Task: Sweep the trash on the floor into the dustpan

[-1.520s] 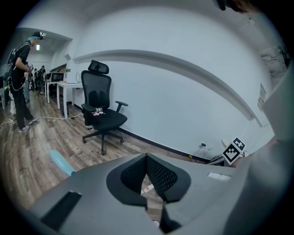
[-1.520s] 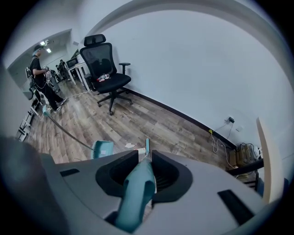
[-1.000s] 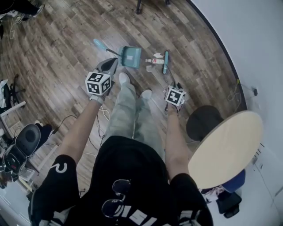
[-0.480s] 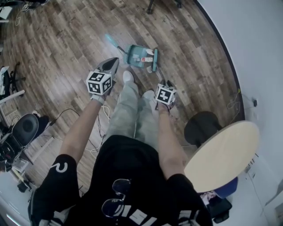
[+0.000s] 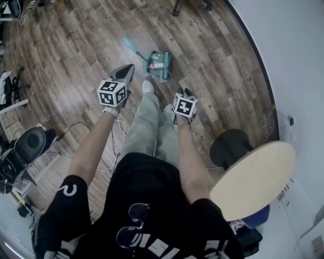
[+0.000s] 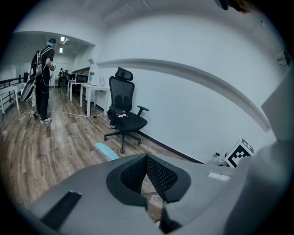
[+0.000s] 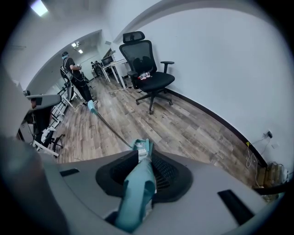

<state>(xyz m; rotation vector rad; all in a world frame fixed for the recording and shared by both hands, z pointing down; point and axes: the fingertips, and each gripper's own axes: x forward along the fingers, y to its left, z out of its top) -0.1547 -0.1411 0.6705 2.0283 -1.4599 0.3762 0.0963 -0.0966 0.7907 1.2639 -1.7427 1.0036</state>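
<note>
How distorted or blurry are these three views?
Head view: fisheye bows the baseboard into an arc, and the dustpan looks small and soft. Left gripper view: dark round vignette, wall ledge bowed, office chair sharp. Right gripper view: same vignette, the teal broom handle blurs close to the lens, ceiling light glares top left.

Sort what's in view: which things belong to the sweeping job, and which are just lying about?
Job: dustpan, trash in it, broom held in the right gripper.
Lying about: office chair, round table.
</note>
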